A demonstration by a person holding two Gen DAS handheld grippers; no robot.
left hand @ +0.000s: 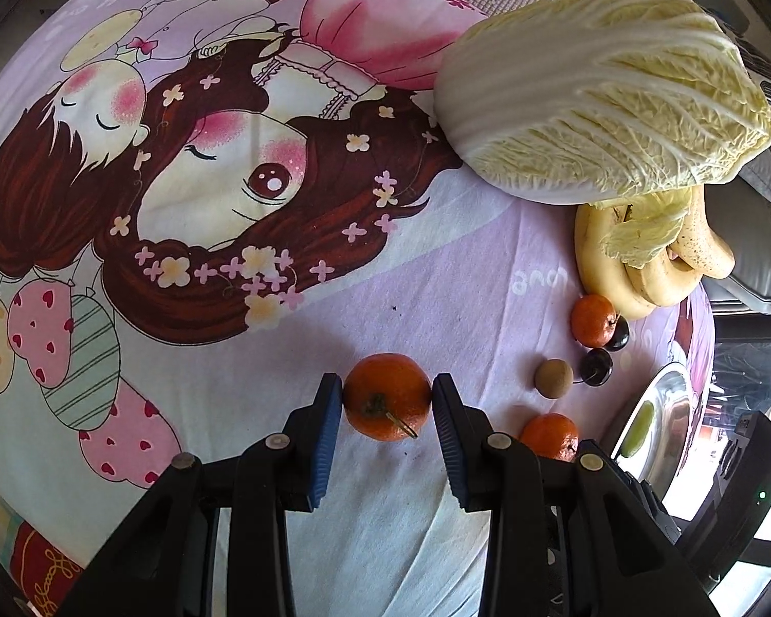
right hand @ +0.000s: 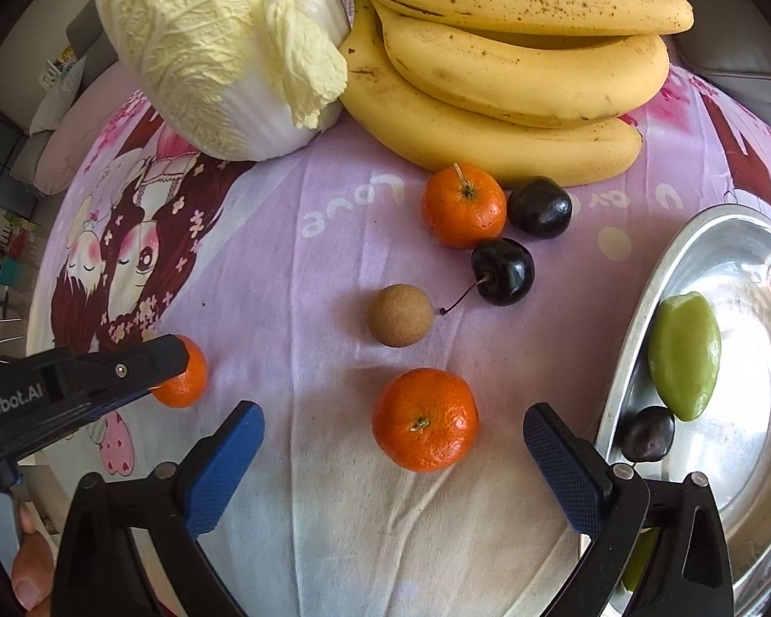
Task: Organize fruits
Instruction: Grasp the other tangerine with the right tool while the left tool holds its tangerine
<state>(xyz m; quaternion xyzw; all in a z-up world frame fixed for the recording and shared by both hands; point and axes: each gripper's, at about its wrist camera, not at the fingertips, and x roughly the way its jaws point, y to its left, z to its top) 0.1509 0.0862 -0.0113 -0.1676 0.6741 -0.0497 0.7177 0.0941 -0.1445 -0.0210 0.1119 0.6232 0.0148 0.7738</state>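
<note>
We judge the sorting barely begun. The steel tray (right hand: pixel 637 339) holds only a green fruit (right hand: pixel 686 355) and one dark plum (right hand: pixel 647 434) against its near rim; everything else lies loose on the cartoon-print bedsheet (right hand: pixel 293 267).

Our left gripper (left hand: pixel 387 396) has both pads touching a tangerine (left hand: pixel 385 393), which looks clamped and sits low on the sheet. Our right gripper (right hand: pixel 393 442) is spread wide, with a second tangerine (right hand: pixel 425 419) between the pads but touched by neither.

Still to move: a third tangerine (right hand: pixel 462 205), two dark cherries (right hand: pixel 503 271), a small brown round fruit (right hand: pixel 400 314) and the bananas (right hand: pixel 514 72). A napa cabbage (right hand: pixel 216 51) leans on the bananas and may need shifting. The loose fruit lies near the tray, so our right gripper has little room on that side.
</note>
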